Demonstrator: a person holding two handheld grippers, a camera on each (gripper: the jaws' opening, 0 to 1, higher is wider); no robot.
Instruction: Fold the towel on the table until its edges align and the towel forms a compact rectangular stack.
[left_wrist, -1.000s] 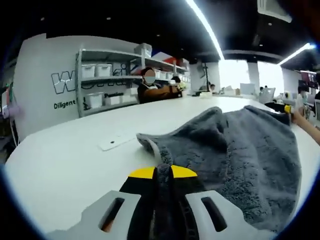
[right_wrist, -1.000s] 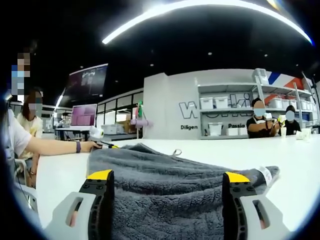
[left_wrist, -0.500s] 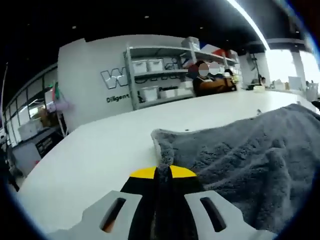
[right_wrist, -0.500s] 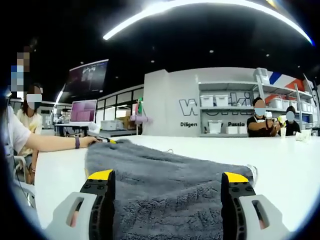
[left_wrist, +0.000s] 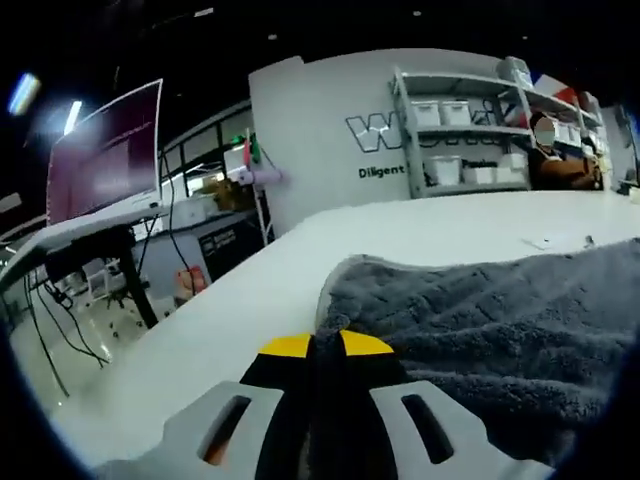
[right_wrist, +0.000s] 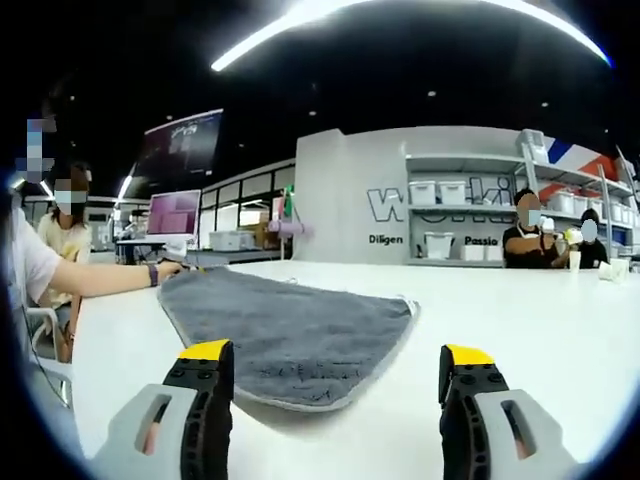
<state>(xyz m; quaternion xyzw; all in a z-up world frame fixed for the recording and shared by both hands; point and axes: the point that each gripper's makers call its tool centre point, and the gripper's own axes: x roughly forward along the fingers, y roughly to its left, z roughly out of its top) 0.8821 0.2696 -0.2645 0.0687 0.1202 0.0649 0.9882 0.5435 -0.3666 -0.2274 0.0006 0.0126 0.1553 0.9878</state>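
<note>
The grey towel lies flat on the white desk, its long axis running away from the right hand-held gripper, whose jaws stand wide apart and empty just short of the near hem. The left hand-held gripper is clamped on a far-end corner, so it is the one nearer for folding.

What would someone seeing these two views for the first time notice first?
The grey towel stands out, lying flat on the white table ahead of the right tongs, whose yellow-tipped jaws stand wide apart with nothing between them. In the left gripper view, the left tongs are shut on the towel's near edge. Behind both, a white wall with shelving of white bins catches the eye.
</note>
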